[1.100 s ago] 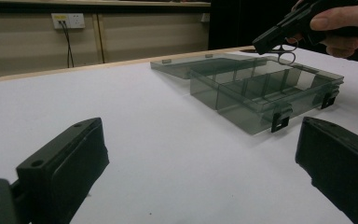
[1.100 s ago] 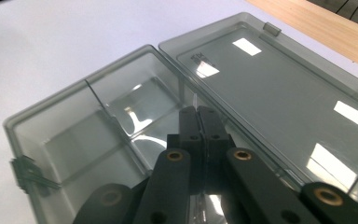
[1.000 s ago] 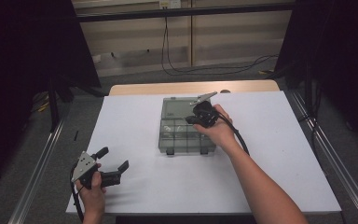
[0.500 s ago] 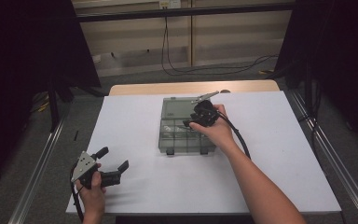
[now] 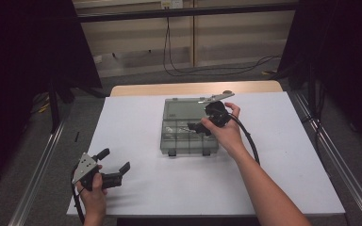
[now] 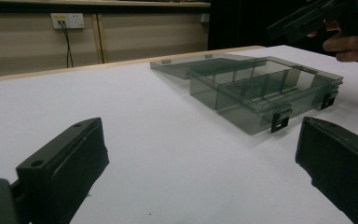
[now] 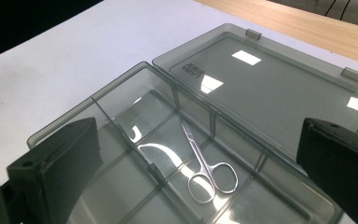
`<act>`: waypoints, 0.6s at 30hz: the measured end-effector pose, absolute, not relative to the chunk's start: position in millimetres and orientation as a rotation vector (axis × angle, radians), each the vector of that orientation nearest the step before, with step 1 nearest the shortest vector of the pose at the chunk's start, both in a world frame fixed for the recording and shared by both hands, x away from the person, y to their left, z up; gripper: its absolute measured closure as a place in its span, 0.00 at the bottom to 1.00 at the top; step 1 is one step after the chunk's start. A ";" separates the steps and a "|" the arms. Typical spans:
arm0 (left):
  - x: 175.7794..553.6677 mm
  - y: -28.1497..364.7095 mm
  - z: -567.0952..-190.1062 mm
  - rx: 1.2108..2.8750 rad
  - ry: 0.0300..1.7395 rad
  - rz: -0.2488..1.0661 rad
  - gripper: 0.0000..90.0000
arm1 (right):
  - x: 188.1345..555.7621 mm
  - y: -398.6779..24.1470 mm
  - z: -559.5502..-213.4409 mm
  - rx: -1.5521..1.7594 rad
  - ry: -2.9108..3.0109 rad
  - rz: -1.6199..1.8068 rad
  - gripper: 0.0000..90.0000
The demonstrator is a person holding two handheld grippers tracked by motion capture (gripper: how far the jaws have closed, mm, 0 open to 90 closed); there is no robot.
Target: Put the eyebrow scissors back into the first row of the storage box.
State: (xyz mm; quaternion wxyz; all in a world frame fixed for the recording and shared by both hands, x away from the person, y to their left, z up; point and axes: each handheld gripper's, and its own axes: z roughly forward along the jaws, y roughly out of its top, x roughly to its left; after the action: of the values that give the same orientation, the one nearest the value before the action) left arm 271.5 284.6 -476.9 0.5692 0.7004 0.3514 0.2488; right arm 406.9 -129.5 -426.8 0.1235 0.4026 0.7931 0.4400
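A smoky clear compartment box [image 5: 188, 141] lies mid-table, its lid [image 5: 181, 108] folded flat on the far side. Small silver scissors [image 7: 205, 163] lie loose in one of its middle compartments. My right gripper [image 5: 195, 127] hovers over the box, pointing down into it. Its jaws have just been opening and now stand wide apart, gripping nothing, with the scissors below them [image 7: 198, 133]. My left gripper [image 5: 114, 160] rests open at the table's near left corner, well apart from the box [image 6: 261, 88]. In the left gripper view, the right gripper [image 6: 303, 21] shows above the box's far end.
White sheet [image 5: 136, 122] covers the table, with a wooden strip [image 5: 193, 88] along its far edge. Metal rails [image 5: 325, 155] run down both sides. The box's two black latches [image 6: 279, 122] face the near side. Cables [image 5: 179, 56] lie on the floor beyond.
My right hand has shifted slightly right and up over the box, and its jaws stand wider apart. The left gripper has kept still.
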 end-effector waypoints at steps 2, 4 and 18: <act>271.4 284.5 -476.9 1.645 0.825 0.584 0.02 | 403.6 -132.4 -426.3 1.180 2.306 1.286 0.00; 271.4 284.4 -476.9 1.646 0.826 0.584 0.02 | 399.9 -136.6 -425.7 1.180 2.301 1.286 0.00; 271.4 284.0 -476.9 1.649 0.829 0.592 0.02 | 369.3 -170.4 -424.7 1.203 2.213 1.319 0.00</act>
State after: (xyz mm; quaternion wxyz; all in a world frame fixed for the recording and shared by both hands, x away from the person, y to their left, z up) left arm 271.4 284.0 -476.9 0.5661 0.7015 0.3524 0.2516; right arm 369.3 -170.4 -424.7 0.1487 0.4184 0.7697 0.4587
